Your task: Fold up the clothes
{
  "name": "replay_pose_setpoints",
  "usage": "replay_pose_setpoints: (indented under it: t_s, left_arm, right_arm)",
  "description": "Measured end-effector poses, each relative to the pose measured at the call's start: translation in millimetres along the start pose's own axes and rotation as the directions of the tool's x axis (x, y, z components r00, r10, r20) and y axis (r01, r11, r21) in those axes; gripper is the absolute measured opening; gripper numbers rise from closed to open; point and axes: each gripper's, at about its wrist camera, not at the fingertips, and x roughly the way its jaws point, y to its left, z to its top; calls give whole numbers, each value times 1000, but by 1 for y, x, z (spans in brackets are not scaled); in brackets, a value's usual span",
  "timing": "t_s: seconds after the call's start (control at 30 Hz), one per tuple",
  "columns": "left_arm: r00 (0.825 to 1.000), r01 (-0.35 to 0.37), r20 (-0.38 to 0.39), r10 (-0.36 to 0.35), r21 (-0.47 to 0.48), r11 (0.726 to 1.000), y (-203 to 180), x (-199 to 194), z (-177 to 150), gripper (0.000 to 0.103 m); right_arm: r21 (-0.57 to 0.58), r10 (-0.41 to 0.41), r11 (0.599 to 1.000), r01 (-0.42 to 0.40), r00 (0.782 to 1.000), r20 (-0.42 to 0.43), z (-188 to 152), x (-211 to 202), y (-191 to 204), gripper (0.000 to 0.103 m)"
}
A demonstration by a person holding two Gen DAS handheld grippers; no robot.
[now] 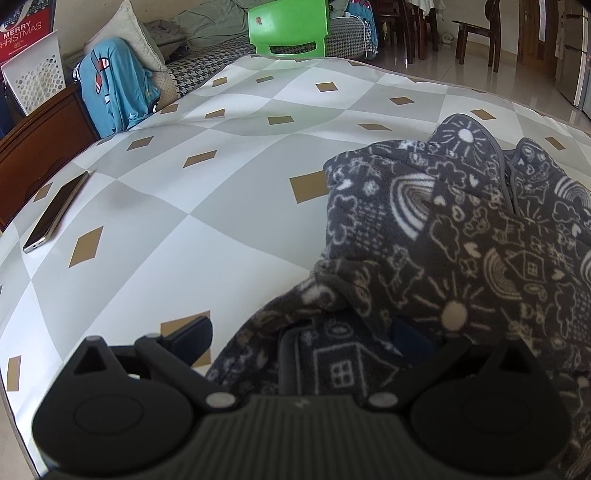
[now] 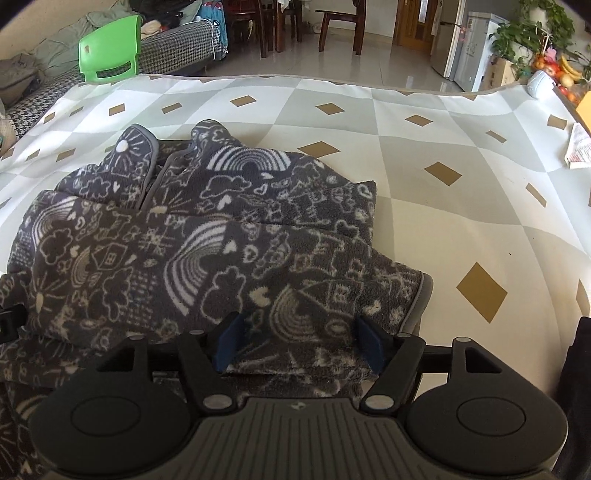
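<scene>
Lying beside a phone (image 1: pixel 55 212) on the counter (image 2: pixel 443 229), a fleece garment (image 2: pixel 184 251) is draping both spread-apart grippers (image 1: pixel 301 338) (image 2: pixel 297 341); a sign (image 1: pixel 24 33) is reading "MERRY CHRISTMAS".

**Living room view behind the tabletop**

The tabletop (image 2: pixel 406 155) wears a grey-and-white diamond-pattern cloth with gold lozenges. Just past its far edge sits a bright green plastic chair (image 1: pixel 287 27), and behind that a houndstooth sofa (image 2: pixel 173 50) piled with bedding. Glossy pale floor tiles (image 2: pixel 373 59) bounce daylight — dark wooden dining chairs (image 2: pixel 338 27) stand farther back. Off right, a silver fridge (image 2: pixel 448 40) and a leafy plant (image 2: pixel 532 29).
</scene>
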Motion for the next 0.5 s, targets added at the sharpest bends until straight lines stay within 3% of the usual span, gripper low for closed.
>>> replay_pose_setpoints:
  t_s: [0.5]
  left_arm:
    - [995, 75, -63, -79, -64, 995, 24, -2, -4, 103]
  right_arm:
    - [23, 16, 1000, -16, 1000, -10, 4, -7, -5, 72]
